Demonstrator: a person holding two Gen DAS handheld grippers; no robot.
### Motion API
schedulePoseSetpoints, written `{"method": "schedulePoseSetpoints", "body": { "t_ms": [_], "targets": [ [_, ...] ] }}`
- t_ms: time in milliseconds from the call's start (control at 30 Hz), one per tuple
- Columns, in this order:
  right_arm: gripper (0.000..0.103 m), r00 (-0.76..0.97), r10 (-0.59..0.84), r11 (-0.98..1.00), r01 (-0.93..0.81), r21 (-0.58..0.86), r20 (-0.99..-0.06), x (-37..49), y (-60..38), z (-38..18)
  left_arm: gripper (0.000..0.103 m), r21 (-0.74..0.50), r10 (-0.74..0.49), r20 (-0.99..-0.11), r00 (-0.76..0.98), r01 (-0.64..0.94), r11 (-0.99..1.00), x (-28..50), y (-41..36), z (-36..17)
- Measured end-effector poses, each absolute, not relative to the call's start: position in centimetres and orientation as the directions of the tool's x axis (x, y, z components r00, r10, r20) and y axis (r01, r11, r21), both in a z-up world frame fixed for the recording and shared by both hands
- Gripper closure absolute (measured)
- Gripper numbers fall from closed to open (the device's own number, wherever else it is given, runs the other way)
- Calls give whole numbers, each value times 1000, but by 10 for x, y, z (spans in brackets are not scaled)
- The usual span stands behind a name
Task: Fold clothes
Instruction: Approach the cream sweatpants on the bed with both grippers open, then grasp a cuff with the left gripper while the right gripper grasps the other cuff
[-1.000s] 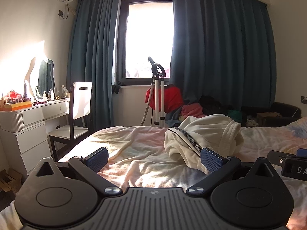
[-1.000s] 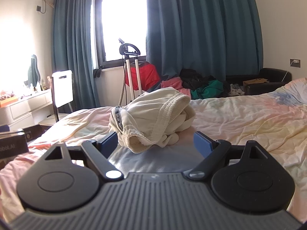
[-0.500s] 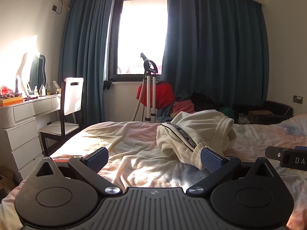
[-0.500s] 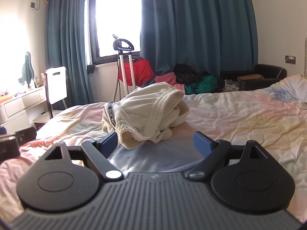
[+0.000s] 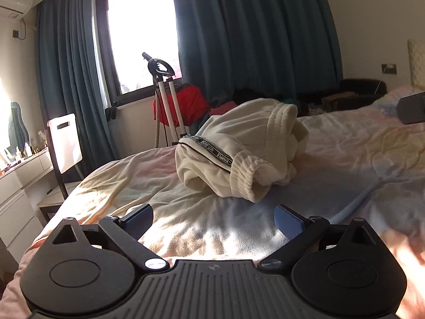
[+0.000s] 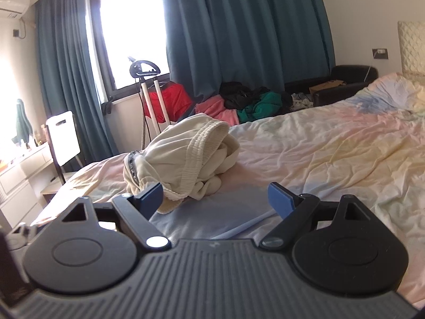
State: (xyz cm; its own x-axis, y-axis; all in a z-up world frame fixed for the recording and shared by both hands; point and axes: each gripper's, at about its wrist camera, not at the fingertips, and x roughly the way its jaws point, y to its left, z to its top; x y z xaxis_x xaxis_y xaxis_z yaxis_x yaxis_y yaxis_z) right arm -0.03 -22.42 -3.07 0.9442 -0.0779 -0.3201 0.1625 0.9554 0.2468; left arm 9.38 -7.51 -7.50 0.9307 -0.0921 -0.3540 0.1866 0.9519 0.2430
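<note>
Looks like the reach-in step: cream sweatpants (image 5: 239, 156) bunched mid-bed (image 6: 332, 146), both grippers' (image 5: 213, 216) (image 6: 215, 195) jaws apart, empty; next, grab the waistband.

**Two low wrist views over one bed**

Each camera sits just behind its own claw and looks forward along the spread fingers, low over the bed (image 5: 345, 159). The left gripper (image 5: 213, 219) has the cream garment (image 5: 239, 154) ahead, slightly right of centre, near. The right gripper (image 6: 215, 196) has it ahead-left, just past its left finger. Both views share the garment, the window (image 6: 130, 26) and the teal curtains (image 5: 252, 32) beyond.
</note>
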Motion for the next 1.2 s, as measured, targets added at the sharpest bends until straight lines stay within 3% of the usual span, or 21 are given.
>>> {"method": "schedulePoseSetpoints", "body": {
  "t_ms": [267,367,400,433,467,700,833,1000,1200],
  "targets": [
    [15,888,-121,902,285,325,-443,36,-263,-60,10,344,-71,-389,918,217,913,183,-121,-105],
    [15,877,-125,882,312,353,-464,47,-273,-69,27,385,-61,-387,920,222,896,207,-136,-117],
    [16,875,-127,877,319,360,-468,51,-276,-72,36,374,-56,-371,927,204,905,216,-137,-119],
    [16,873,-129,872,326,365,-471,55,-278,-75,53,362,-48,-358,933,186,914,222,-137,-118],
    [16,871,-136,870,334,364,-473,59,-280,-78,58,351,-20,-338,941,146,925,229,-136,-116],
    [16,865,-140,866,343,363,-483,79,-284,-94,74,219,-50,-177,983,89,972,231,-118,-80],
    [16,877,-150,872,335,356,-456,76,-280,-92,85,140,-75,-163,984,98,985,217,-94,-48],
    [16,894,-172,887,323,330,-413,68,-274,-84,88,113,-92,-171,981,112,987,182,-51,-3],
    [16,924,-173,914,280,294,-340,48,-261,-65,91,74,-151,-106,983,159,984,111,18,47]
  ]
}}
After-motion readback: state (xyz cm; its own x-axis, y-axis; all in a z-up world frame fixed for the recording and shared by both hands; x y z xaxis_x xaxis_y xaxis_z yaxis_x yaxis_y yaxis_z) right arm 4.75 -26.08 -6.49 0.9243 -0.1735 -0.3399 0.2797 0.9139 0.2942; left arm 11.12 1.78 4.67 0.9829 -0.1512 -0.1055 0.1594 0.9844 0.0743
